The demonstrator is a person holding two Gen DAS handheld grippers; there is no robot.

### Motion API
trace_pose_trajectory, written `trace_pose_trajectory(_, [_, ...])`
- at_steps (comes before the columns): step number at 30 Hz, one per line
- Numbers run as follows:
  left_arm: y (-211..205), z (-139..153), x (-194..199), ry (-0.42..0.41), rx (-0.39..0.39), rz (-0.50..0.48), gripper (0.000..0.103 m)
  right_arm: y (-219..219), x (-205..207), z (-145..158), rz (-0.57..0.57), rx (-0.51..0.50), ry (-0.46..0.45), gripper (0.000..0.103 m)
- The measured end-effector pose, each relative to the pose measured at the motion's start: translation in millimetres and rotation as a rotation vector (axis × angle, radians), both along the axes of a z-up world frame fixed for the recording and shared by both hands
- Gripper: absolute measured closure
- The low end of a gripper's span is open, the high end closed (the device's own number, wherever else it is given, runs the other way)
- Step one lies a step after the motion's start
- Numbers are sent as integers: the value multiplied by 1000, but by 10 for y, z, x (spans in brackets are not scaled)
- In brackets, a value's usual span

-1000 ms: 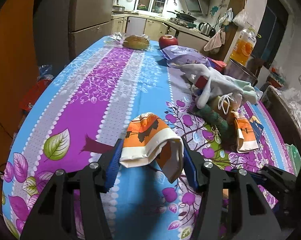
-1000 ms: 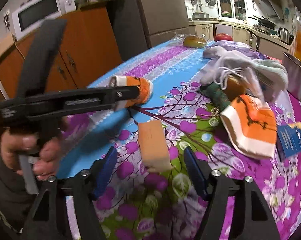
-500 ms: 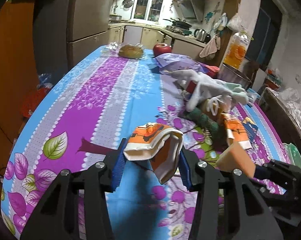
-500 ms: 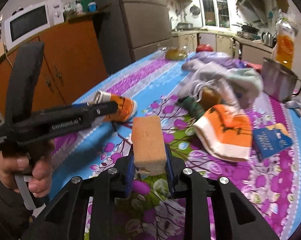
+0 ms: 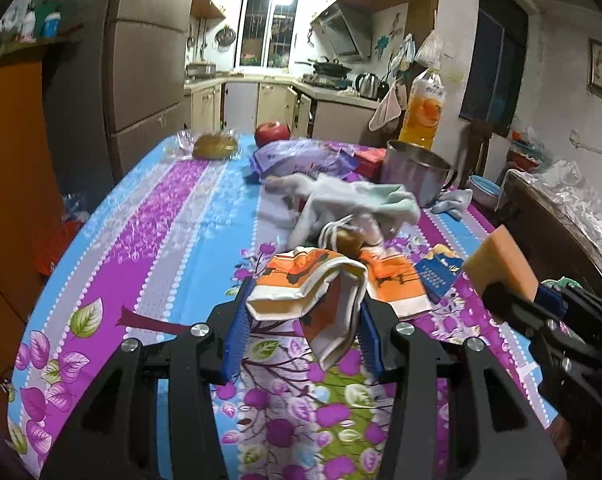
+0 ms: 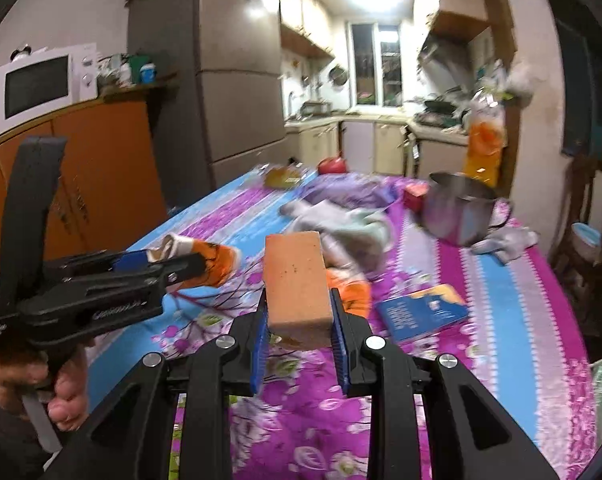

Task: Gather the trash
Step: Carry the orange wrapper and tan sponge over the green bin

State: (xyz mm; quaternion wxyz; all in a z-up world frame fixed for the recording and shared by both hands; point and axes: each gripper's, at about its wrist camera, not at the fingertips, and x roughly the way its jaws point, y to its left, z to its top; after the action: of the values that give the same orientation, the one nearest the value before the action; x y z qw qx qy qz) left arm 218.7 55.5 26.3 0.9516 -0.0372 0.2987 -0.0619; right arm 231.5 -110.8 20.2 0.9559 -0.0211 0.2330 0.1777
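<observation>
Trash is held in both tools, up above the table (image 5: 173, 216). A crushed paper cup (image 5: 317, 300) — light and soft — is squeezed by the left gripper (image 5: 303, 332) at its middle. A sponge block (image 6: 297, 284) — likely squishy — is clamped low down by the right gripper (image 6: 299, 344).

Crumpled orange cup (image 5: 313, 292) aloft, tan sponge (image 6: 297, 280) aloft

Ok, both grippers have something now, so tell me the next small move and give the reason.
Probably carry both loads away from the table toward wherever the trash goes; no bin shows in either view. The left gripper is shut on the crushed paper cup and the right gripper is shut on the orange sponge, both lifted off the cloth, so neither can take the second cup yet.
</observation>
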Motion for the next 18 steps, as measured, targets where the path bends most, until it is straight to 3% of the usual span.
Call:
trace_pose_trajectory(8, [-183,206,-199,-73,37,36,58,-276,-171,158,-97,18,-83,75])
trace_pose_trajectory(18, [-360,248,-257,-80,46,15,57,-362,-265,187,-119,20,-88,75])
